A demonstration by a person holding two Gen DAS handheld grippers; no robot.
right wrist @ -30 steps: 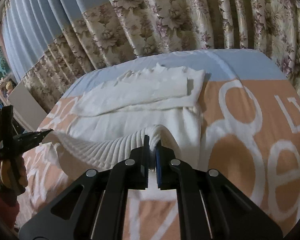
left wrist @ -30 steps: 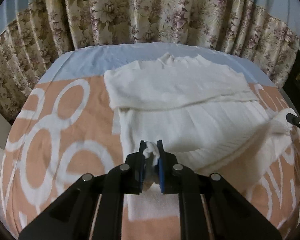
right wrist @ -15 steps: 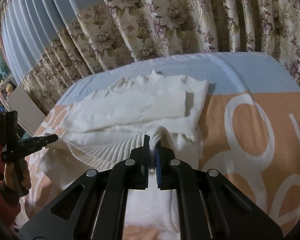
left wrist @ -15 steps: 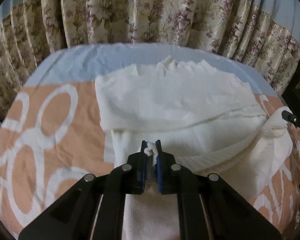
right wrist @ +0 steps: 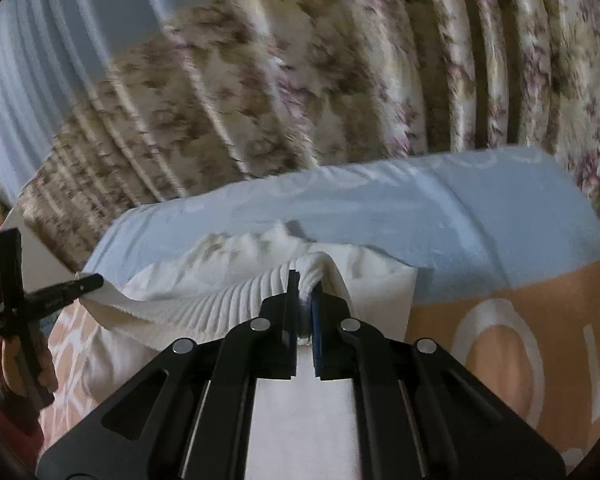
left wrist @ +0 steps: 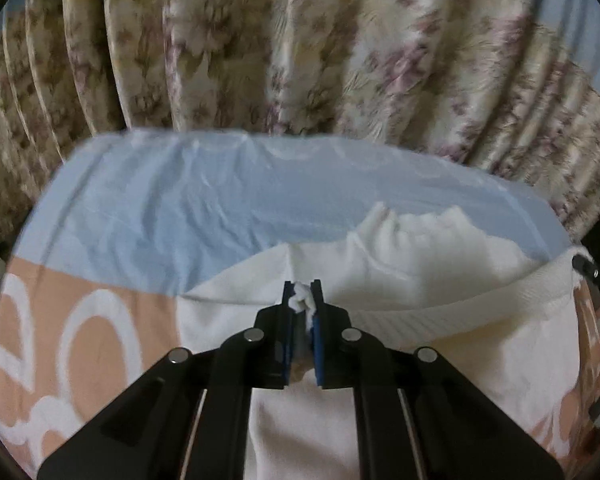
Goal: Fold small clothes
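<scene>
Sweater (left wrist: 440, 344), white knit, spread on bed (left wrist: 140, 216) toward its far edge, over the line where blue sheet meets orange-and-white print. Ribbed hem (right wrist: 220, 300) lifted off the bed, stretched between 2 grippers. Left gripper (left wrist: 302, 300): jaws narrow, pinching a bunched corner of the hem. Right gripper (right wrist: 305, 284): jaws narrow, clamped on the hem's other corner. Floral curtain (left wrist: 300, 48) hanging just behind the bed's far edge. Background blurred.

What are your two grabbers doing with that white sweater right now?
Left gripper shut on white sweater, hem corner pinched. Right gripper shut on the ribbed hem. Hem lifted over the folded top. Nothing in the way on the bedsheet.
</scene>
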